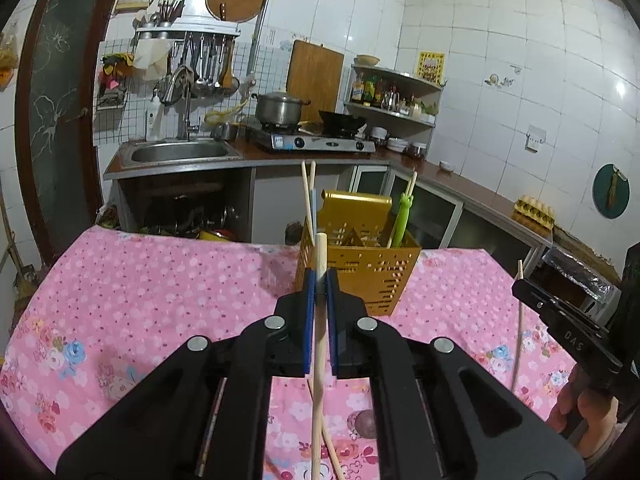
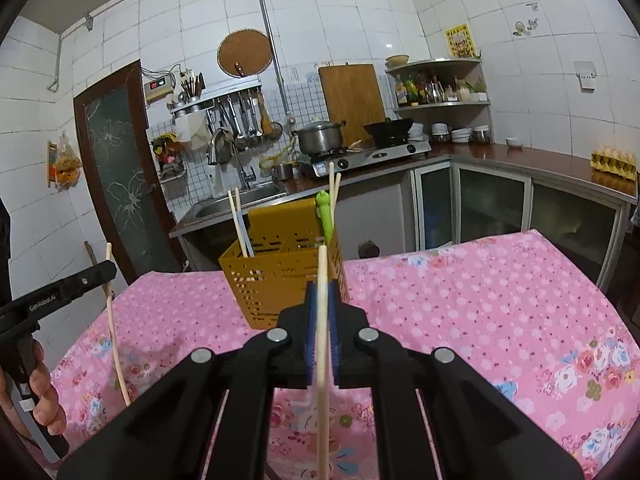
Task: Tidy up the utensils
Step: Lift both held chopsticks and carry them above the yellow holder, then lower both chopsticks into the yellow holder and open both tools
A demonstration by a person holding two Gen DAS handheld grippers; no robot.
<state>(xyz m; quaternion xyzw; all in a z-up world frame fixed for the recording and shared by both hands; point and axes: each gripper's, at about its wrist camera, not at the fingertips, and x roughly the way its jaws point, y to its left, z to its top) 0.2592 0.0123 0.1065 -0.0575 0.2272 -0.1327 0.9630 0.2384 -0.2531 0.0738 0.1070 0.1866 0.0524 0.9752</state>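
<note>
A yellow perforated utensil holder (image 1: 360, 276) stands on the pink floral tablecloth (image 1: 160, 300). In it are two pale chopsticks (image 1: 308, 196) on the left and a green frog-topped utensil (image 1: 403, 216) with more chopsticks on the right. My left gripper (image 1: 320, 274) is shut on a wooden chopstick (image 1: 319, 352), held upright just in front of the holder. My right gripper (image 2: 322, 286) is shut on another chopstick (image 2: 322, 344), also upright before the holder (image 2: 272, 280). Each gripper shows in the other's view, the right gripper (image 1: 520, 284) at the right and the left gripper (image 2: 108, 270) at the left.
One loose chopstick (image 1: 334, 456) lies on the cloth under my left gripper. A hand (image 2: 44, 392) grips the left handle. Behind the table runs a counter with a sink (image 1: 176, 152), a gas stove (image 1: 316, 142) with pot and wok, and an egg carton (image 1: 534, 212).
</note>
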